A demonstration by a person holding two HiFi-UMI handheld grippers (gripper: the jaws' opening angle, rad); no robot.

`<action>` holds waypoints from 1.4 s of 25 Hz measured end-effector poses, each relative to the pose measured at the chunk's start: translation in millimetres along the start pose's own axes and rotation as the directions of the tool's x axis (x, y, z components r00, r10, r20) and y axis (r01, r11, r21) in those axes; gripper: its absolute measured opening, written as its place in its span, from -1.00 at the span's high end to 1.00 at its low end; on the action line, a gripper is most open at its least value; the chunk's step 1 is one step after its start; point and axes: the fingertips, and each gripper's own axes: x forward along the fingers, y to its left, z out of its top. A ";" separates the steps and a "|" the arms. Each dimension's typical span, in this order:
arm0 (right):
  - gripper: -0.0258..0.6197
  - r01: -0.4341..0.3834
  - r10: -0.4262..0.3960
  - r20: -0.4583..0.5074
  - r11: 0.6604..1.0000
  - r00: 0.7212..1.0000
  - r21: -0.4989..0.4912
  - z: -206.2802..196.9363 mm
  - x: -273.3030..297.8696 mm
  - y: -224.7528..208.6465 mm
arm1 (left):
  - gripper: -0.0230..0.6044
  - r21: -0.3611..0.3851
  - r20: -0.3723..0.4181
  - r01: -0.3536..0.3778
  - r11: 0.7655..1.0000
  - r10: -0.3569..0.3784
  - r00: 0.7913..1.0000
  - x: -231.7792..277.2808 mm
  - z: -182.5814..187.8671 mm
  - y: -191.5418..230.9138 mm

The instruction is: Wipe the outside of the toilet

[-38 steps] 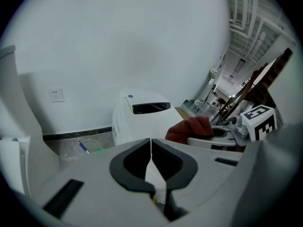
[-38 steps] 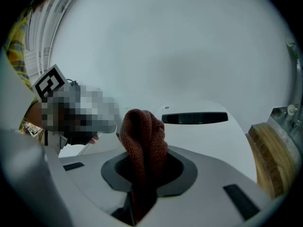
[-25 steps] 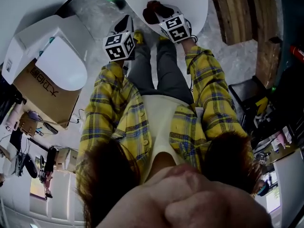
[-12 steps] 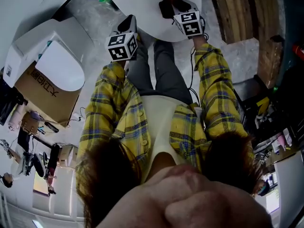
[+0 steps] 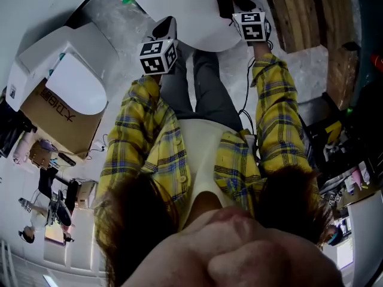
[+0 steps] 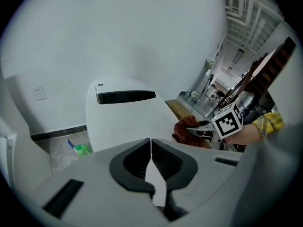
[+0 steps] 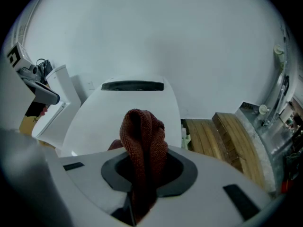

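Plain white wall (image 7: 151,32), wall socket (image 6: 41,93) low on it, dark skirting strip (image 6: 57,132) along its base. Grey speckled floor (image 5: 119,23). Wooden slats (image 7: 222,141) at right. Cardboard box (image 5: 57,115) at left, dim clutter (image 5: 341,178) far right.

Both arms, in yellow plaid sleeves (image 5: 134,136), reached forward, the right farther out. The left hand-held gripper (image 6: 151,150) had its jaws pressed together with nothing between them. The right hand-held gripper (image 5: 232,2) was clamped on a rust-red cloth (image 7: 142,131).
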 end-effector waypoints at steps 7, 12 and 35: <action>0.65 0.031 -0.032 0.030 0.999 0.999 0.009 2.3 -26.4 -10.9 | 0.88 0.006 0.010 0.012 1.000 -0.012 1.000 -4.8 0.0 -11.1; 0.65 -0.031 0.030 0.113 0.999 0.993 0.015 14.8 -60.0 17.5 | 0.88 -0.009 0.020 -0.005 1.000 0.005 1.000 -13.3 -4.9 -7.1; 0.65 -0.401 0.419 0.164 0.907 0.893 -0.129 31.8 -76.9 215.2 | 0.88 -0.116 0.044 -0.094 0.989 0.099 0.994 -46.0 -35.7 24.6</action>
